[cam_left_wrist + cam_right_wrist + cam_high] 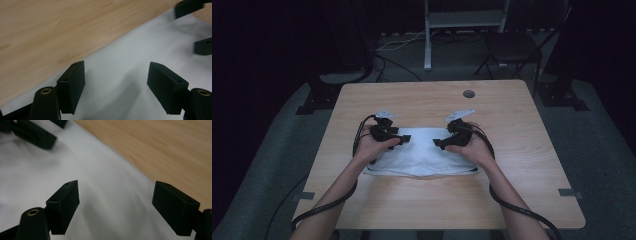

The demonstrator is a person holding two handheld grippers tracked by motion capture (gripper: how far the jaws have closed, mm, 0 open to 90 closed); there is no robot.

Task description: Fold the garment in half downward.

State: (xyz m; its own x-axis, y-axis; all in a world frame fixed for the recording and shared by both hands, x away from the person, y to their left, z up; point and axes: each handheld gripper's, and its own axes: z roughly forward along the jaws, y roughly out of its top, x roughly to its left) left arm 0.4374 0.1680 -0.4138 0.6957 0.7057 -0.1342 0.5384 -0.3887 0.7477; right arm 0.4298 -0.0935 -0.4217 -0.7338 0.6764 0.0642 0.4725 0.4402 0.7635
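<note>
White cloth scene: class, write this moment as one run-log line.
left gripper: open, over cloth | right gripper: open, over cloth | white cloth: flat on table, not gripped

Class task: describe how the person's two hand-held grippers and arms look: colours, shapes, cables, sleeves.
Each hand-held gripper, left and right, is black with two blocky, wedge-tipped jaws, brass-ringed pivots and a pale grey three-cornered plate on top. A thick black cable trails along each forearm. The forearms are bare, no sleeves.

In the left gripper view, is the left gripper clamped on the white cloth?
No. The left gripper has its jaws standing wide apart, with the white cloth lying flat and unpinched between and beneath them.
</note>
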